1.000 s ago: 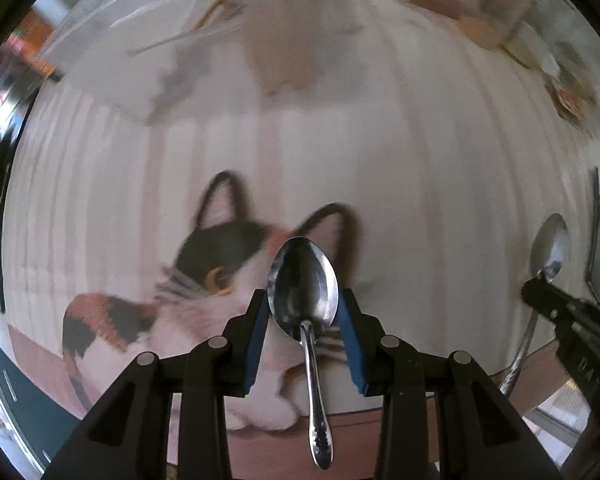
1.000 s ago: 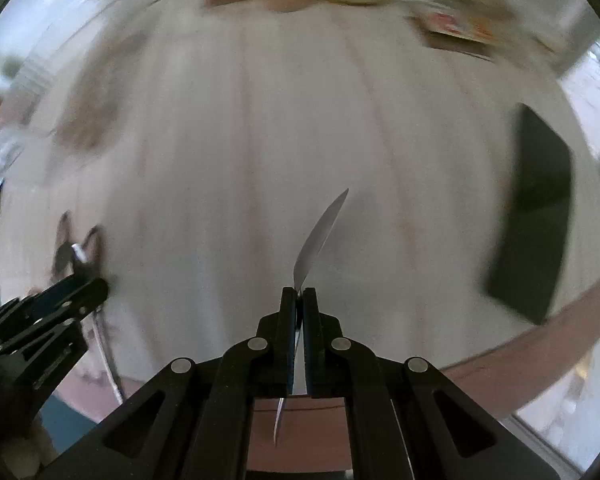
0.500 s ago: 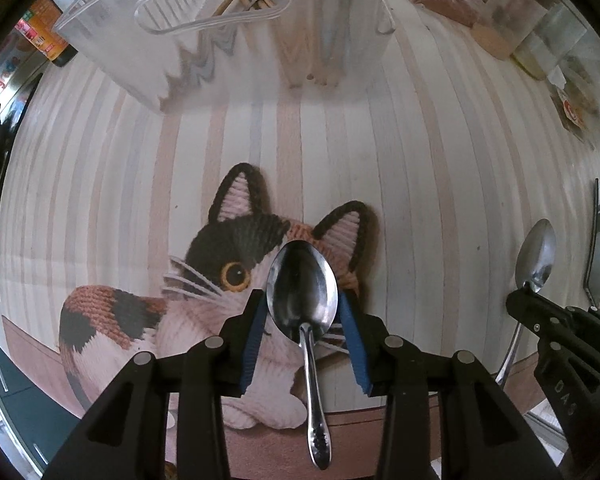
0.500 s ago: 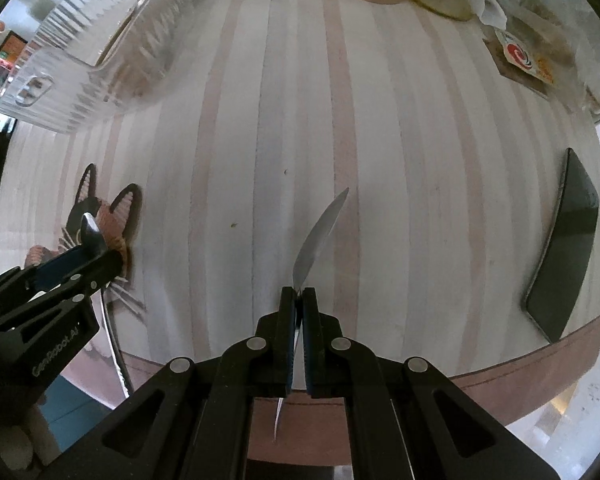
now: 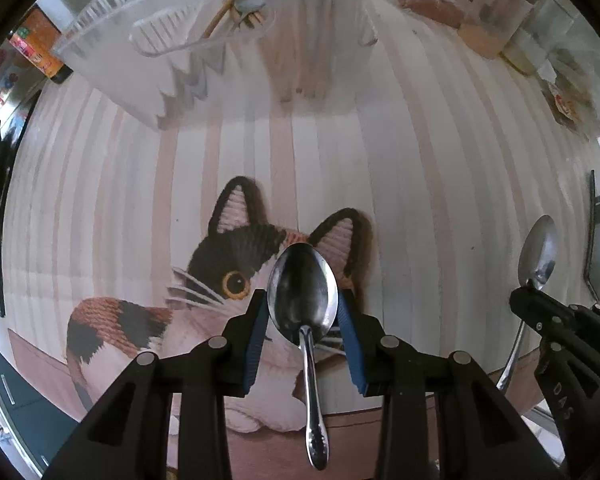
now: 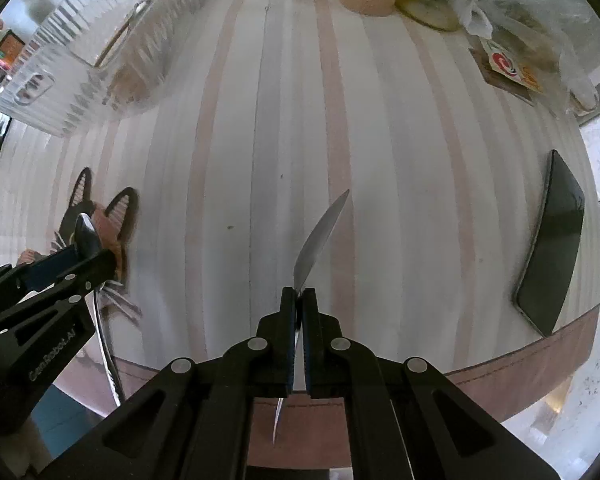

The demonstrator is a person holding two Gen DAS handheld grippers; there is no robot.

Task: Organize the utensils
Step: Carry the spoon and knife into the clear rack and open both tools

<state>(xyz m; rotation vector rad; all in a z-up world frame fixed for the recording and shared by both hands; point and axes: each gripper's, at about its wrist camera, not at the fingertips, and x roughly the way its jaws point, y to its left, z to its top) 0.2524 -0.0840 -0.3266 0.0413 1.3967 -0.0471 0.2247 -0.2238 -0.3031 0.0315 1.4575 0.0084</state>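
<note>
In my left gripper (image 5: 302,312) I still pinch a spoon (image 5: 303,300) by the bowl, handle hanging toward six o'clock over the cat mat (image 5: 204,288). The clear organizer tray (image 5: 204,40) at twelve o'clock has drawn closer and looms larger than half a second ago. My right gripper (image 6: 299,304) stays clamped on a second spoon (image 6: 320,236), seen edge-on, tip toward one o'clock; a dark tablet (image 6: 552,248) lies at three o'clock.
</note>
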